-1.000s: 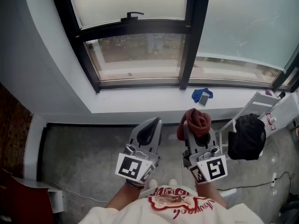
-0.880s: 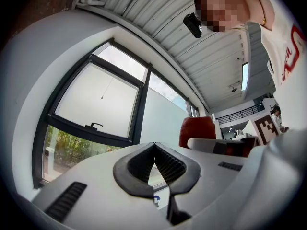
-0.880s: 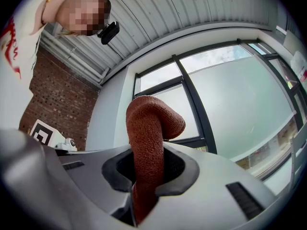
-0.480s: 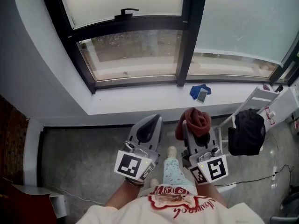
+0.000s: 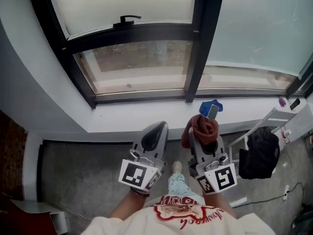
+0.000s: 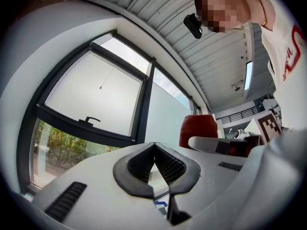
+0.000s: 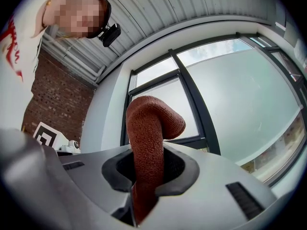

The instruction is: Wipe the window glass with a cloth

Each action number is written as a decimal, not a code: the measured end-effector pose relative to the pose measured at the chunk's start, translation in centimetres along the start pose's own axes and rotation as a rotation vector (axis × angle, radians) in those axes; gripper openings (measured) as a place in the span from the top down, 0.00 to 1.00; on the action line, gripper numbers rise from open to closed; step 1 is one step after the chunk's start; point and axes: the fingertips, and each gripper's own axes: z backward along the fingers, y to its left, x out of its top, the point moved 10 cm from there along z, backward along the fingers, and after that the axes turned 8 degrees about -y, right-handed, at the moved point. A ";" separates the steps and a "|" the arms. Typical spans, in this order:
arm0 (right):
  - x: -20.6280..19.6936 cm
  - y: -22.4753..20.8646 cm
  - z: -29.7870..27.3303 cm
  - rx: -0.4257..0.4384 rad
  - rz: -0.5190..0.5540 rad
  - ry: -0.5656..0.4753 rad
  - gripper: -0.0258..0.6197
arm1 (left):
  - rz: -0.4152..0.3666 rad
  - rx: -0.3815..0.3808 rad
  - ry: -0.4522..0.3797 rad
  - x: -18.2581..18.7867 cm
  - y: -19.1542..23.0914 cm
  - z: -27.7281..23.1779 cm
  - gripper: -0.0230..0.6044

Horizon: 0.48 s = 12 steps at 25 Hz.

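My right gripper (image 5: pixel 201 131) is shut on a rust-red cloth (image 5: pixel 203 127), which bulges out past the jaw tips; in the right gripper view the cloth (image 7: pixel 146 147) stands up between the jaws. My left gripper (image 5: pixel 155 133) is shut and holds nothing (image 6: pixel 154 150). Both hang over the floor just short of the white sill (image 5: pixel 146 116). Beyond the sill is the window glass (image 5: pixel 142 65) in black frames, with a handle (image 5: pixel 124 20) on the upper left sash. A large frosted pane (image 5: pixel 259 28) lies to the right.
A blue cloth with a phone-like item (image 5: pixel 211 109) lies on the sill just ahead of my right gripper. A white rack carrying a black bag (image 5: pixel 257 153) stands at the right. The person's leg and foot (image 5: pixel 177 173) show between the grippers.
The view has shifted closer to the window; the sill now lies nearer both grippers. The person's leg stepped forward. Both grippers keep their hold and spacing.
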 end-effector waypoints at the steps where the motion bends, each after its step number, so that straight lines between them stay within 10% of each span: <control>1: -0.4 -1.1 -1.0 0.005 0.001 0.001 0.83 | -0.001 0.002 0.001 -0.6 0.6 -1.3 0.93; 12: -3.7 -13.8 -13.7 0.064 -0.017 -0.004 0.83 | -0.026 0.036 -0.015 -4.4 6.6 -16.7 0.93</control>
